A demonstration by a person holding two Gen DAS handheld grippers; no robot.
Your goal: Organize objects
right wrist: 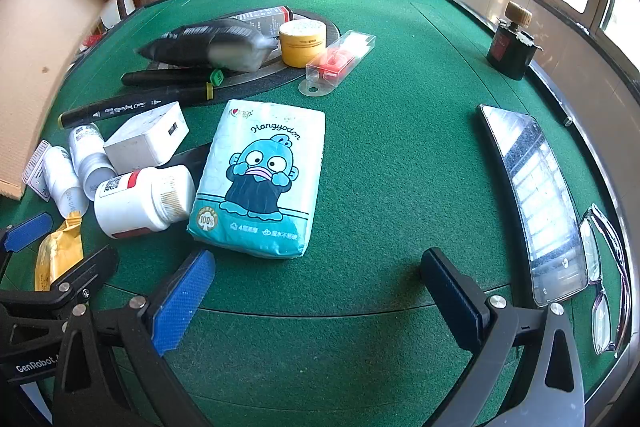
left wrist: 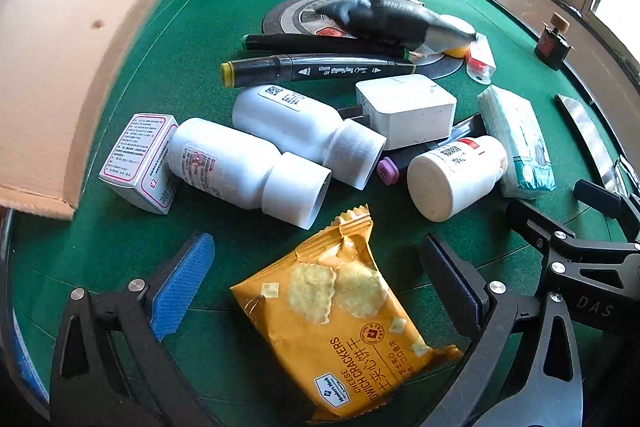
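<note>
A yellow cheese cracker packet [left wrist: 344, 323] lies flat on the green felt table [left wrist: 120, 235], between the wide-apart fingers of my left gripper [left wrist: 316, 283], which is open; neither pad presses on the packet. Beyond it lie three white bottles on their sides [left wrist: 248, 167] [left wrist: 304, 131] [left wrist: 456, 175], a white charger [left wrist: 408, 107], two black markers [left wrist: 320, 67] and a small medicine box [left wrist: 140, 159]. My right gripper [right wrist: 316, 291] is open over bare felt, with nothing between its fingers. A teal tissue pack [right wrist: 260, 179] lies just ahead of its left pad.
A cardboard box wall [left wrist: 60, 67] stands at the left. A black pouch [right wrist: 204, 45], a yellow tin [right wrist: 302, 41] and a clear case with a red item [right wrist: 340, 61] sit mid-table. At the right edge lie a phone [right wrist: 532, 199], glasses [right wrist: 604, 275] and a dark ink bottle [right wrist: 512, 43].
</note>
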